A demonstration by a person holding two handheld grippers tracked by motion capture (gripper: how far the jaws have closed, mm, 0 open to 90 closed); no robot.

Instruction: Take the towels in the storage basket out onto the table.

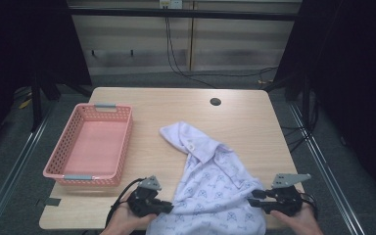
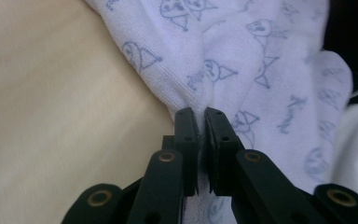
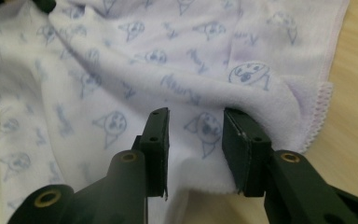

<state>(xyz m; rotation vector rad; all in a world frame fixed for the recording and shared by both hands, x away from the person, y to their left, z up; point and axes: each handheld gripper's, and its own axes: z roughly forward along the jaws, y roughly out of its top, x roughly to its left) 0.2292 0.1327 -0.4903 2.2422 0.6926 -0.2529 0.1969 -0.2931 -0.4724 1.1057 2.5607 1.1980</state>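
A pale lilac garment point(image 1: 210, 181) printed with small blue cartoon faces lies crumpled on the near right part of the wooden table point(image 1: 240, 122), its collar pointing toward the middle. My left gripper point(image 1: 169, 208) is at the garment's near left edge. In the left gripper view the jaws point(image 2: 201, 114) are pinched together on a gathered fold of the cloth point(image 2: 242, 46). My right gripper point(image 1: 252, 198) is at the near right edge. Its jaws point(image 3: 196, 116) stand apart, with cloth point(image 3: 168, 60) lying between them and a thick hemmed fold beside the right-hand pad.
A pink plastic basket point(image 1: 126, 147) with grey handles stands empty on the left side of the table. A round cable hole point(image 1: 215, 102) sits near the far edge. Dark floor and cables surround the table.
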